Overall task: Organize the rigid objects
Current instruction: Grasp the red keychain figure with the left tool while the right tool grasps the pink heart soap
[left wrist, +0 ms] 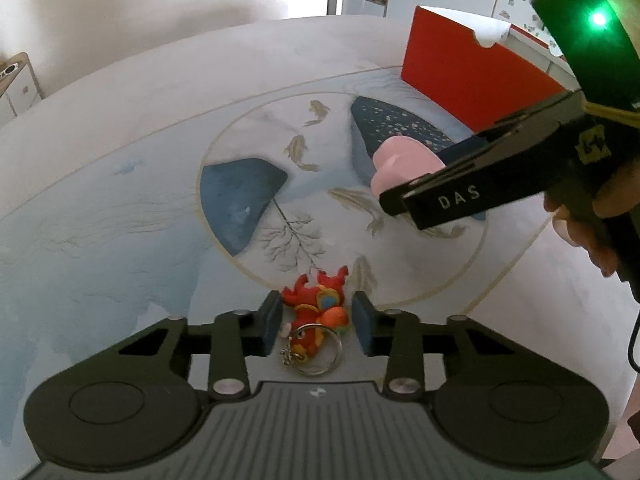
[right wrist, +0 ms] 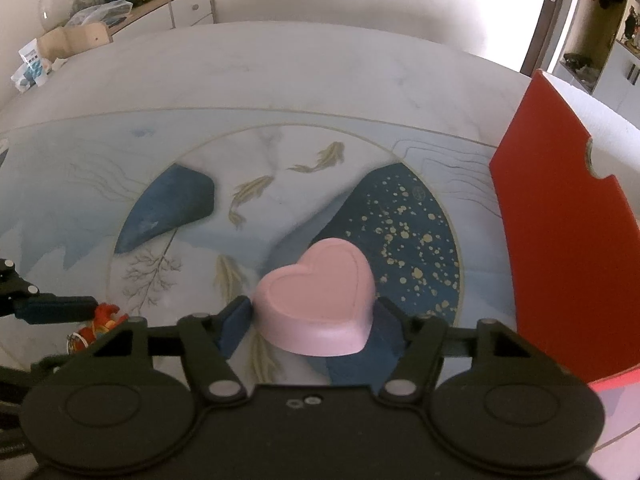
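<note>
The left gripper (left wrist: 316,320) has its jaws open around the toy keyring (left wrist: 316,320); the right gripper (right wrist: 316,312) jaws seem to touch the pink heart (right wrist: 318,296).

Left gripper (left wrist: 316,316) fingers straddle red crab keychain (left wrist: 316,312); slim gap each side of it. Ahead of fingertips: bare painted tabletop (left wrist: 120,160), free. Ahead-right: right gripper (right wrist: 314,312) with pink heart box (right wrist: 318,300) filling space between its fingers. Right of those fingers: upright red box wall (right wrist: 560,240) blocks passage.
</note>
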